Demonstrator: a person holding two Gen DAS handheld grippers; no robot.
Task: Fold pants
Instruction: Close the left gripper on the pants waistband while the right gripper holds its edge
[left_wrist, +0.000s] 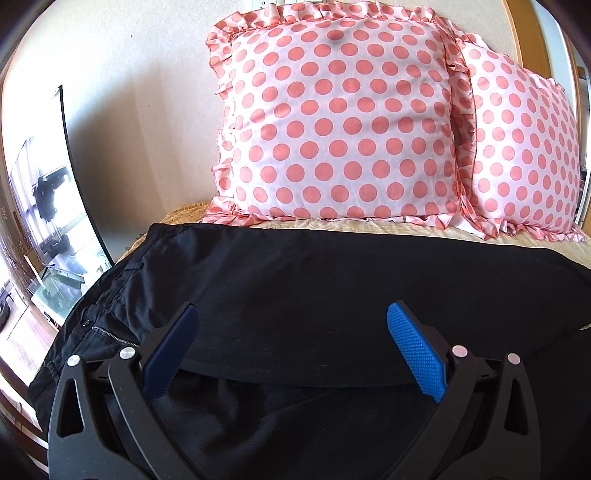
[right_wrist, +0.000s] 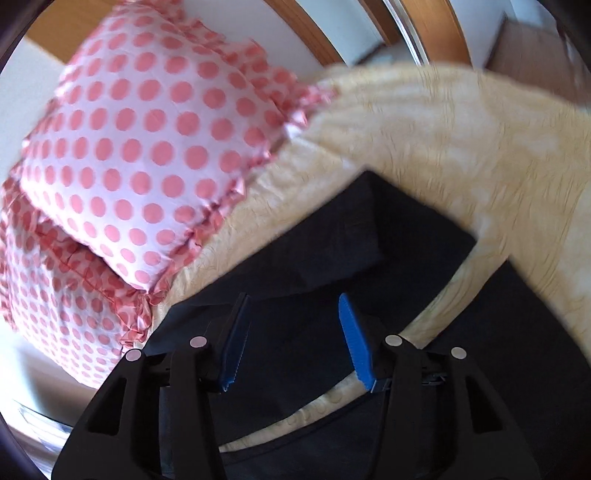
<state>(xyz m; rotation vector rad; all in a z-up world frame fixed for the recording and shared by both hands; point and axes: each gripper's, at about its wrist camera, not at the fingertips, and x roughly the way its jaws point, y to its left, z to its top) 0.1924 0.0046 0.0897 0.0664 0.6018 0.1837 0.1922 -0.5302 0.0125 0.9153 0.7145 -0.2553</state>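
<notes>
Black pants (left_wrist: 295, 280) lie spread across the bed, waistband with zipper and button (left_wrist: 96, 326) at the left, one leg laid over the other. My left gripper (left_wrist: 293, 314) is open and empty just above the pants' upper leg. In the right wrist view the pants' leg ends (right_wrist: 369, 236) lie on the cream bedspread, with a second black leg (right_wrist: 517, 332) at the lower right. My right gripper (right_wrist: 291, 306) is open and empty above the leg fabric. This view is tilted and motion-blurred.
Two white pillows with pink dots (left_wrist: 340, 118) (left_wrist: 524, 155) stand against the wall behind the pants; they also show in the right wrist view (right_wrist: 140, 147). The cream bedspread (right_wrist: 461, 147) extends right. A mirror (left_wrist: 48, 206) leans at the bed's left.
</notes>
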